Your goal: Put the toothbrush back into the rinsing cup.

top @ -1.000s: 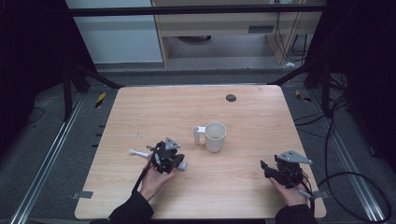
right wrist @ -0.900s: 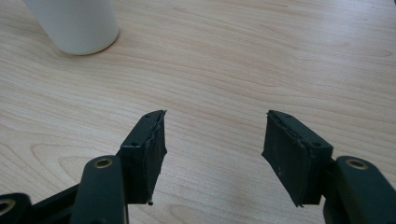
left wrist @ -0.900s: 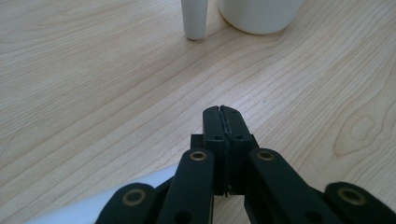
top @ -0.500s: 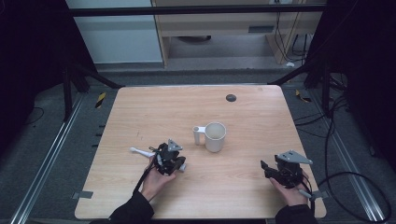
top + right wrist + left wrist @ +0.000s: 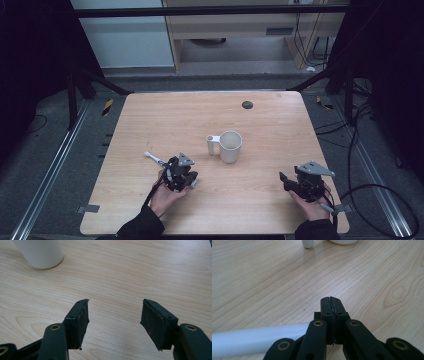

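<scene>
Mug (image 5: 230, 146), white with a handle toward the person's left, stands upright a little past the middle of the pale wooden surface (image 5: 260, 120), and serves as the landmark for everything else.

One surface, one mug, two tongs, one white utensil and one small dark round spot (image 5: 247, 104), which lies beyond the mug near the far edge.

Left tongs (image 5: 181, 172), held in the person's left hand, sit nearer the person than the mug and to its left. In the left gripper view their black jaws are pressed together with no gap. A white rod-shaped utensil (image 5: 154, 158), probably a spoon, lies flat on the wood touching or just beside them; its handle (image 5: 259, 340) runs alongside the linkage, not between the jaw tips, so it does not look gripped. Its low, flat lie may explain why the tongs are brought down so close to the wood.

Right tongs (image 5: 290, 181), in the person's right hand, rest well to the right of the mug and nearer the person. Their jaws stand wide apart with nothing between them, angled toward the mug's base (image 5: 40, 252), apparently waiting.
</scene>
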The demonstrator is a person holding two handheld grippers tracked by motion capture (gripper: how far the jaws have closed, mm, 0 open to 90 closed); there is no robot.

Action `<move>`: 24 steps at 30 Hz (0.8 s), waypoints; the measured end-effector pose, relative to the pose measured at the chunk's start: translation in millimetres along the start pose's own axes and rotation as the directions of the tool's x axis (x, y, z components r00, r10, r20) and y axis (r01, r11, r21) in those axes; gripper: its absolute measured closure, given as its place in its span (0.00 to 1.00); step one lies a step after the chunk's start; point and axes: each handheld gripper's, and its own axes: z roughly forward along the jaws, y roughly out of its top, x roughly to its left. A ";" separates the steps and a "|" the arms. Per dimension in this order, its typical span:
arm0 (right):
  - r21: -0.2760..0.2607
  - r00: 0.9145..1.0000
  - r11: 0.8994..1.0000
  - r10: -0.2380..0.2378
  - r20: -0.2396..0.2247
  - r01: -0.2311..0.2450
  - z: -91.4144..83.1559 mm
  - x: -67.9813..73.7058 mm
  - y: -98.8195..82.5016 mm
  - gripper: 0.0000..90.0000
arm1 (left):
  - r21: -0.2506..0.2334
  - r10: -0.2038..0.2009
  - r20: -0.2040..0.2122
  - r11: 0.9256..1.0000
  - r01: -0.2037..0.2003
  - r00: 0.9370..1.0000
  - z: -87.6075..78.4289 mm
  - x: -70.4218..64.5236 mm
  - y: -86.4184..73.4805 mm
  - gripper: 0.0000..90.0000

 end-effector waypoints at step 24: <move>-0.001 1.000 1.000 -0.002 0.000 0.002 -0.5 -0.3 -0.7 0.43 | 0.016 0.007 0.007 1.000 -0.007 1.000 -20.2 -0.2 -27.0 0.99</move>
